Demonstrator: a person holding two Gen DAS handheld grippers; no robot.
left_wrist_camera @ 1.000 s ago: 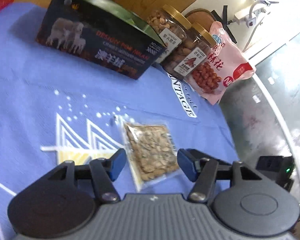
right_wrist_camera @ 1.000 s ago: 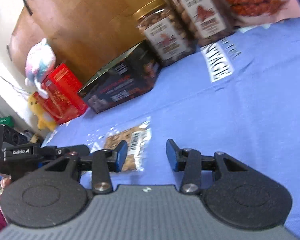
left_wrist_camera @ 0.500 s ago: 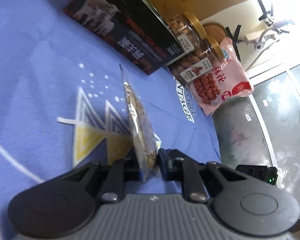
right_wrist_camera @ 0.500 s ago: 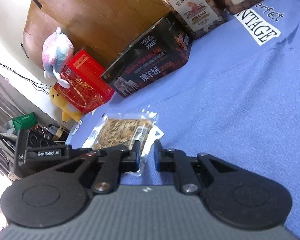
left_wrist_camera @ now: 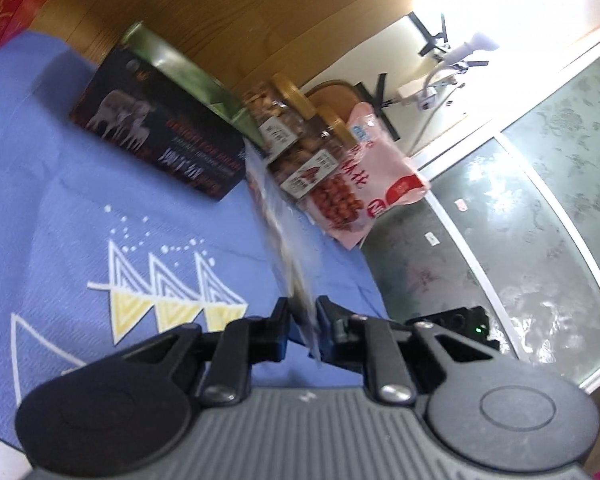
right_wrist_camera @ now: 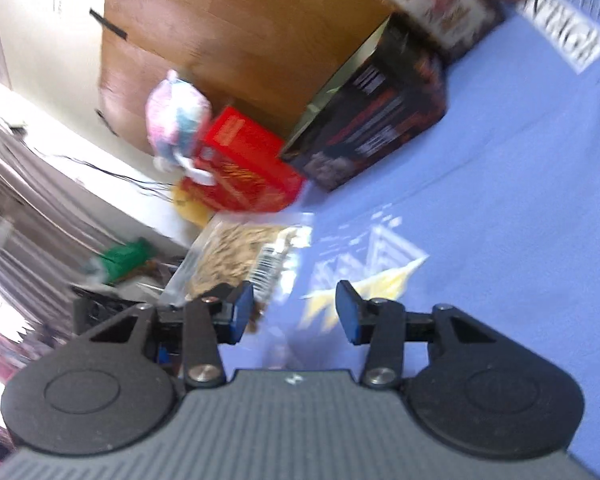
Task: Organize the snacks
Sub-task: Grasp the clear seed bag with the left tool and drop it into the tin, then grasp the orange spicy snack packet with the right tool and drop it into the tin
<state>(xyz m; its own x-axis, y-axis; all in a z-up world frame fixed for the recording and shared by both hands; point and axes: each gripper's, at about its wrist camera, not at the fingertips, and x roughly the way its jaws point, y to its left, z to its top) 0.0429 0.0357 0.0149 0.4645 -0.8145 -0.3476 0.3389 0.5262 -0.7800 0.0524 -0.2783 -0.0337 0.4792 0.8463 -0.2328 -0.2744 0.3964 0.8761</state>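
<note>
Left wrist view shows the left tongs (left_wrist_camera: pixel 303 312) pinched on a clear seed packet (left_wrist_camera: pixel 278 232) lifted edge-on, the right tongs (right_wrist_camera: pixel 296 312) wide apart and empty beside it; carrying it ahead to the jars (left_wrist_camera: pixel 300 140) seems next.

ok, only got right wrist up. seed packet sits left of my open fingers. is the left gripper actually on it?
Observer: Yes. The left gripper is shut on the seed packet, pinching its near edge. The packet stands edge-on, up from the jaws.
Operator: what's past the jars? my view cuts off there.
Observer: A pink snack bag sits right beside the second nut jar, at the end of the row.
Operator: any room beyond the bag?
Observer: Little. The blue cloth ends just past the bag, with a grey mottled surface beyond it.
</note>
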